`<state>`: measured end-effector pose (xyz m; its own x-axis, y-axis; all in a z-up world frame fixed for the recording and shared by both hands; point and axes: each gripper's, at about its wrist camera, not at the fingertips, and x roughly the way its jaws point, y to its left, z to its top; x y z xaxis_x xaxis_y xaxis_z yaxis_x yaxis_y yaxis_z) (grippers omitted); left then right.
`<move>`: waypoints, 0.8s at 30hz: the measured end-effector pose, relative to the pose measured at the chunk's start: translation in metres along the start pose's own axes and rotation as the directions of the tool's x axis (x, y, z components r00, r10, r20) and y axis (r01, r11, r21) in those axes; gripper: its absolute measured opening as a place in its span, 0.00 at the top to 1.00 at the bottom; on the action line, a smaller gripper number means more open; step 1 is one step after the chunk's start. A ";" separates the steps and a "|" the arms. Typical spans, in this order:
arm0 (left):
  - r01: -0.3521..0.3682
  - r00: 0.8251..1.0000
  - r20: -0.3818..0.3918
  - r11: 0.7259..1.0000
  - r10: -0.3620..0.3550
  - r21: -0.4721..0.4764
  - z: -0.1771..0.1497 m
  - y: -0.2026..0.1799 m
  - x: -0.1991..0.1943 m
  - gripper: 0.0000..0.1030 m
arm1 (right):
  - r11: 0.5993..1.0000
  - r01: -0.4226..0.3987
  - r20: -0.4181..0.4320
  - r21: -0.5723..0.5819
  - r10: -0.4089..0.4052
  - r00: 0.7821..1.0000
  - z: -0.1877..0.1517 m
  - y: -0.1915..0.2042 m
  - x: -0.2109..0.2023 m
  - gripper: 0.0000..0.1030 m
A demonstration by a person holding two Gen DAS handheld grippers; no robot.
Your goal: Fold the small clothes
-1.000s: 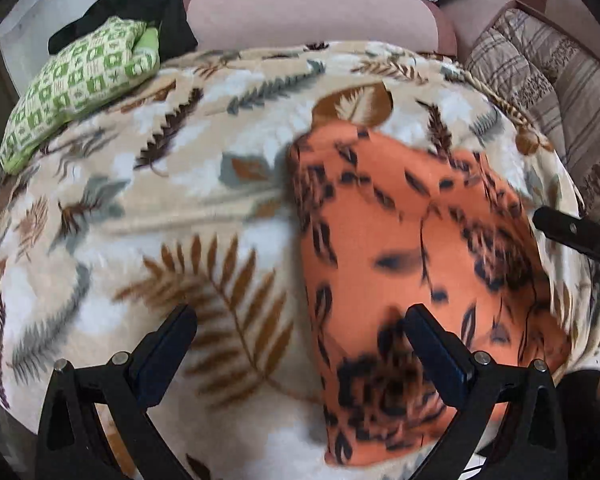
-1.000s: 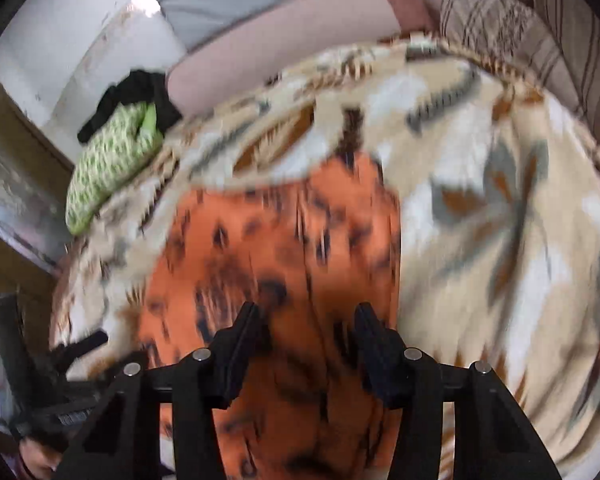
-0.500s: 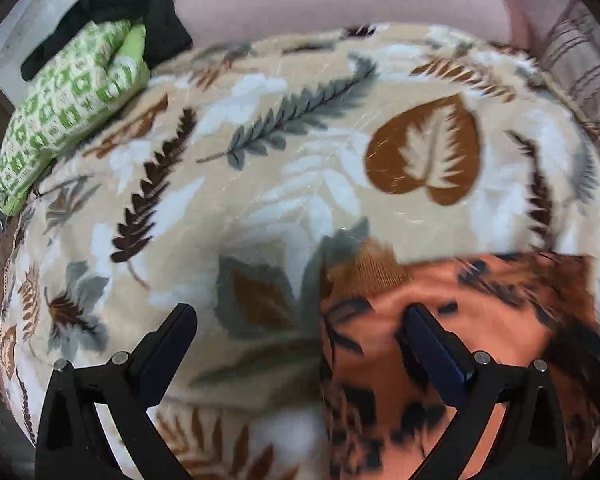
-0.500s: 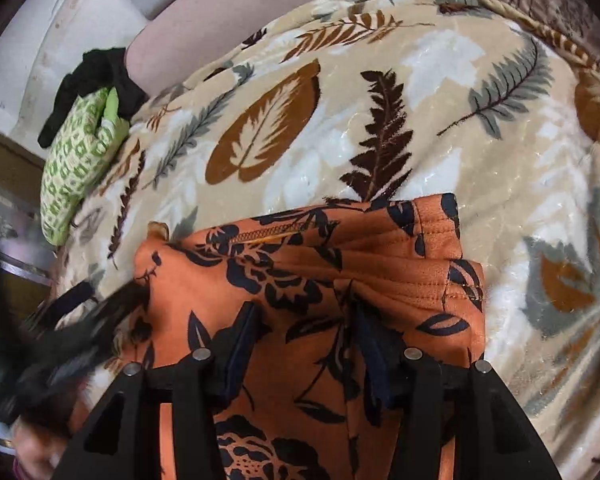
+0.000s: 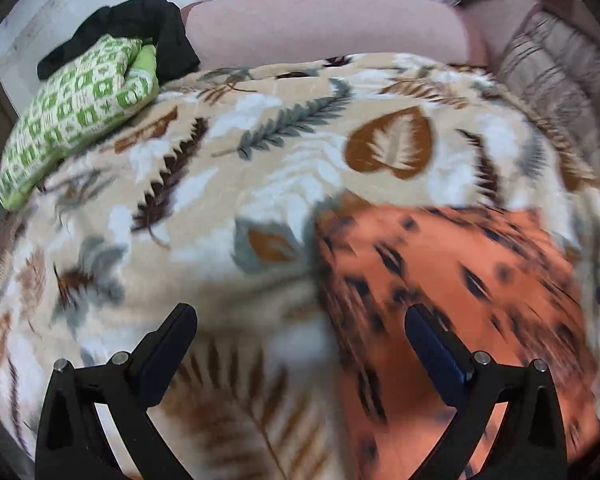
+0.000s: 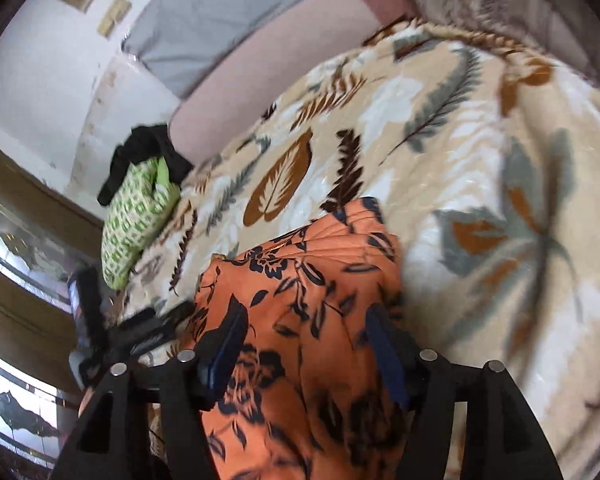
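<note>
- Since a second ago, both my grippers have swung across the leaf-print blanket [image 5: 260,168]; the orange garment [image 6: 300,320] now lies folded.
- Right gripper [image 6: 304,344]: jaws opening, garment beneath them, nothing pinched.
- Left gripper [image 5: 300,344]: spread wide, empty, at the garment's left edge.
- Next, I judge: another fold, or setting it aside.
</note>
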<state>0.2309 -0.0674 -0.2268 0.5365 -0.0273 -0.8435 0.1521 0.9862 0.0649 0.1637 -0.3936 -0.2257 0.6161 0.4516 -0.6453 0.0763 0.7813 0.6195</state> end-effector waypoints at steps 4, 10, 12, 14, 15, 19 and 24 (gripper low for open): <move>0.053 0.999 -0.002 0.998 -0.053 0.020 -0.042 -0.010 -0.027 0.00 | 0.998 -0.058 -0.022 -0.035 0.057 0.998 -0.027 0.011 -0.020 0.37; 0.058 0.994 -0.095 0.998 -0.061 -0.037 -0.071 -0.021 -0.002 0.00 | 0.998 -0.049 -0.156 0.029 0.053 0.986 -0.069 -0.003 0.003 0.36; 0.068 0.990 -0.116 0.994 -0.077 -0.084 -0.069 -0.020 -0.004 0.00 | 0.998 -0.050 -0.147 0.031 0.054 0.988 -0.070 -0.006 0.006 0.36; 0.055 0.994 -0.090 0.997 -0.059 -0.055 -0.066 -0.022 -0.016 0.00 | 0.998 -0.055 -0.140 0.018 0.057 0.988 -0.068 -0.003 0.001 0.37; 0.045 0.997 -0.064 0.998 -0.048 -0.036 -0.066 -0.024 -0.026 0.00 | 0.998 -0.064 -0.120 0.014 0.065 0.991 -0.066 -0.003 -0.003 0.37; 0.073 0.997 -0.027 0.997 -0.074 -0.022 -0.068 -0.031 -0.042 0.00 | 0.997 -0.076 -0.020 0.029 0.077 0.997 -0.058 -0.011 -0.022 0.36; 0.079 0.984 -0.158 0.996 -0.085 -0.042 -0.078 -0.039 -0.002 0.00 | 0.994 -0.029 -0.121 0.102 0.041 0.992 -0.060 -0.029 -0.006 0.36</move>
<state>0.1589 -0.0932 -0.2695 0.3838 -0.0848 -0.9195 0.1593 0.9869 -0.0245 0.1113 -0.3931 -0.2666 0.5192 0.5324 -0.6686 0.1376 0.7199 0.6803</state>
